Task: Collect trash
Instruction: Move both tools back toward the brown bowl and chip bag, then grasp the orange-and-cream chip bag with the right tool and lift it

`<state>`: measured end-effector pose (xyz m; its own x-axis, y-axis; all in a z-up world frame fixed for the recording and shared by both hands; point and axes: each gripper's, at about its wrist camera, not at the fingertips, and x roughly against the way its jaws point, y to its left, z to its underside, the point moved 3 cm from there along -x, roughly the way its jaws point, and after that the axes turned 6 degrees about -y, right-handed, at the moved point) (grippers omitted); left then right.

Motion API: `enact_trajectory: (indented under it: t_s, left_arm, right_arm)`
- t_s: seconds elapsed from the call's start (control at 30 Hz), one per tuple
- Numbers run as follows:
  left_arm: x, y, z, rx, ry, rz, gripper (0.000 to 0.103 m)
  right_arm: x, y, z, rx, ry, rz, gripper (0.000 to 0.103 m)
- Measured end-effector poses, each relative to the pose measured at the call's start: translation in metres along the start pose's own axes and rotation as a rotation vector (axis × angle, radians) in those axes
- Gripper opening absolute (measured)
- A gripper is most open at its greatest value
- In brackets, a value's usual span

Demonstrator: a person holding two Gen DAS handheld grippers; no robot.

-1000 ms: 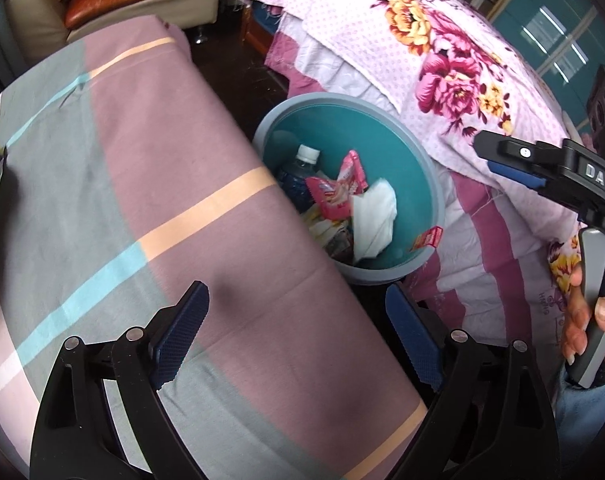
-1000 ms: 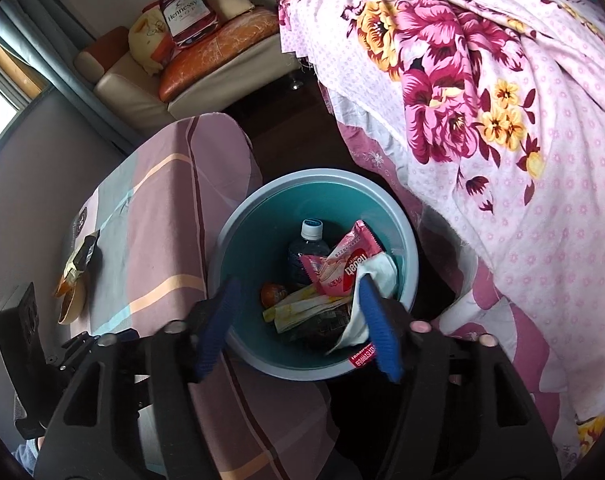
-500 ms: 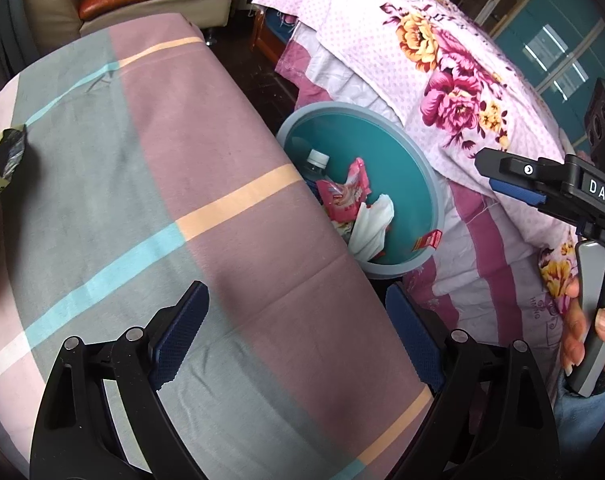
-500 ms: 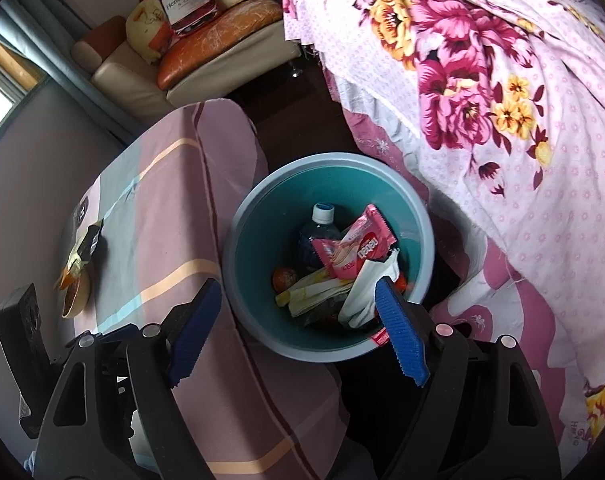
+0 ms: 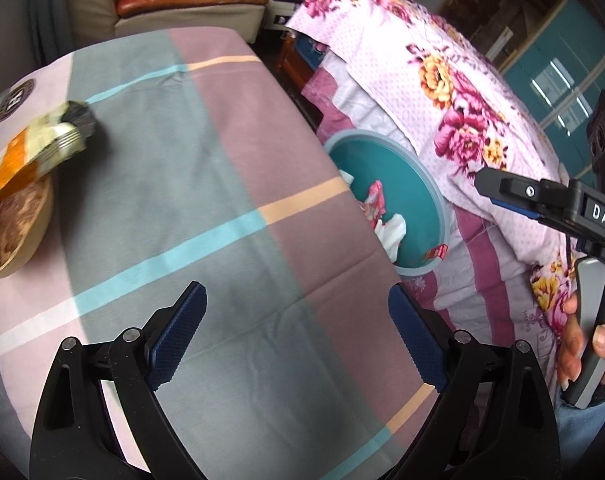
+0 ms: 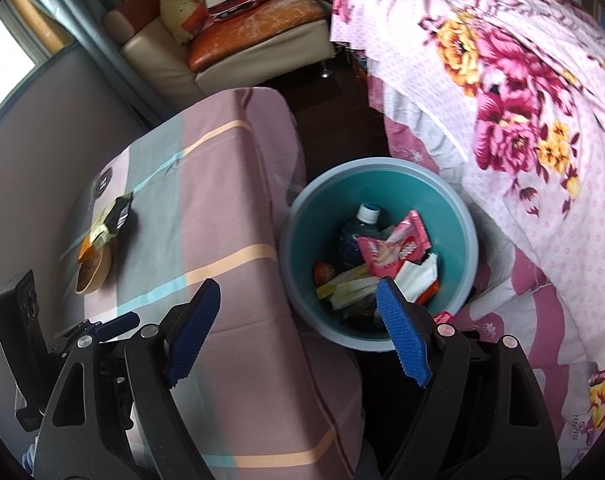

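My left gripper (image 5: 296, 296) hangs open and empty above the checked tablecloth (image 5: 222, 160). At the cloth's far left lie a crumpled yellow-and-black wrapper (image 5: 62, 132) and a shallow wooden dish (image 5: 14, 228). A teal bin (image 5: 434, 200) stands on the floor beside the table. My right gripper (image 6: 298, 286) is open with nothing between its fingers, above the table's edge and the bin (image 6: 382, 166). Inside the bin are a plastic bottle (image 6: 362, 228), a pink wrapper (image 6: 394, 244) and white tissue (image 6: 418, 276). The right wrist view also shows the wrapper (image 6: 110, 220) and the dish (image 6: 92, 272).
A bed with a pink floral cover (image 5: 442, 80) runs along the right, close against the bin. A beige sofa (image 6: 242, 40) with cushions stands at the back. Dark floor (image 6: 334, 120) separates table, sofa and bed. A hand (image 5: 582, 344) holds the right gripper's handle.
Both grippers have drawn away from the bin toward the table; wrapper and dish came into the left wrist view. The right jaws have spread wider, and they hold nothing.
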<state>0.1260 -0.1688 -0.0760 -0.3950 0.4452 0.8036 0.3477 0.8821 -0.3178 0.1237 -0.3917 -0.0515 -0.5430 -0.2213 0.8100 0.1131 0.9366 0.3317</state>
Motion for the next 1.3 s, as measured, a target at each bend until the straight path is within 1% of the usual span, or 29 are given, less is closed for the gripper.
enact_trajectory:
  t_s: [0.23,0.33,0.37,0.47,0.53,0.67,0.87,0.93,1.07,1.3]
  left_arm:
    - [0.02,0.027,0.005,0.051,-0.042,0.007,0.093]
    - [0.029,0.044,0.007,0.08,-0.06,0.004,0.093]
    - [0.032,0.05,0.008,0.09,-0.066,0.001,0.093]
    - [0.043,0.077,0.01,0.14,-0.086,-0.011,0.093]
    - [0.054,0.1,0.012,0.185,-0.107,-0.023,0.093]
    - [0.071,0.145,0.014,0.263,-0.146,-0.07,0.093]
    - [0.082,0.209,0.011,0.364,-0.166,-0.142,0.093]
    - [0.085,0.226,0.009,0.381,-0.172,-0.159,0.093]
    - [0.083,0.246,0.001,0.382,-0.168,-0.187,0.093]
    - [0.073,0.255,-0.006,0.351,-0.156,-0.206,0.093]
  right_arm:
    - [0.001,0.039,0.004,0.061,0.012,0.01,0.077]
    - [-0.002,0.059,0.005,0.091,0.029,0.01,0.077]
    - [-0.002,0.061,0.005,0.094,0.031,0.01,0.077]
    - [-0.009,0.087,0.004,0.136,0.056,-0.002,0.077]
    - [-0.012,0.097,0.004,0.154,0.065,-0.012,0.077]
    - [-0.027,0.13,0.002,0.211,0.095,-0.042,0.078]
    - [-0.063,0.187,-0.006,0.289,0.165,-0.102,0.078]
    - [-0.076,0.202,-0.01,0.297,0.187,-0.116,0.078]
    - [-0.107,0.232,-0.02,0.301,0.239,-0.151,0.078]
    - [-0.153,0.273,-0.031,0.294,0.301,-0.202,0.078]
